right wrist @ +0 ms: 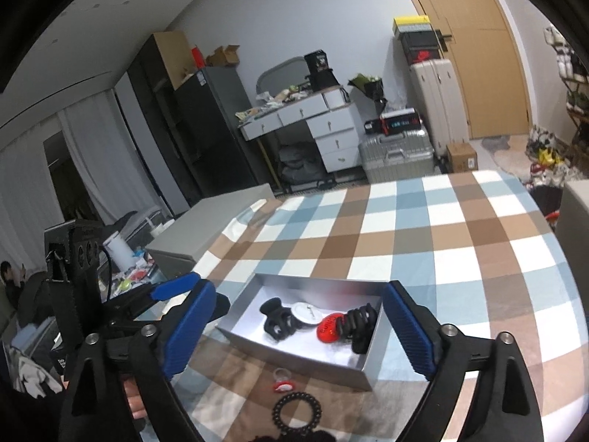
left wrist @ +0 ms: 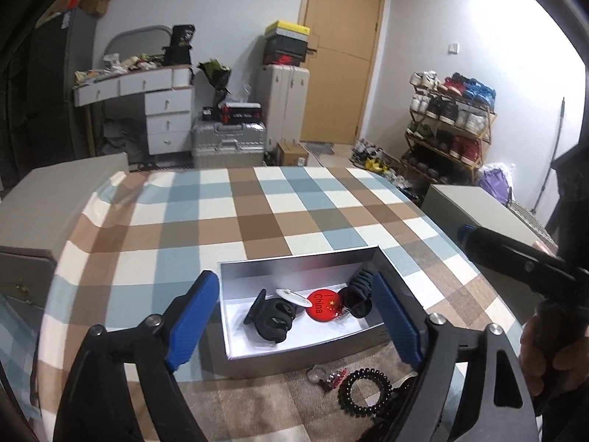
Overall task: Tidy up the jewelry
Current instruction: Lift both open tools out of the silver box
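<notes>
Left gripper point(left wrist: 294, 324) jaws wide and empty, right gripper point(right wrist: 298, 329) likewise, silver box point(right wrist: 294, 359) holding black hair claws point(left wrist: 272, 316), red badge point(left wrist: 325, 306), checked tablecloth point(left wrist: 257, 217)

The right gripper point(right wrist: 300, 328) fills the bottom of the frame, its blue pads spread wide with nothing pressed between them. Past the pads, at lower centre, an open silver box point(right wrist: 294, 359) sits on the checked table point(right wrist: 460, 243). Inside lie a black claw clip point(right wrist: 277, 319) at left, a white round badge point(right wrist: 305, 313) touching it, a red round badge point(right wrist: 328, 329), and a second black claw clip point(right wrist: 360, 326) at right. Below the box, on the cloth, rest a small red-and-clear clip point(right wrist: 281, 383) and a black beaded bracelet point(right wrist: 297, 413) (partly cut by the frame's bottom edge). The left gripper point(right wrist: 173, 289) shows at lower left.
</notes>
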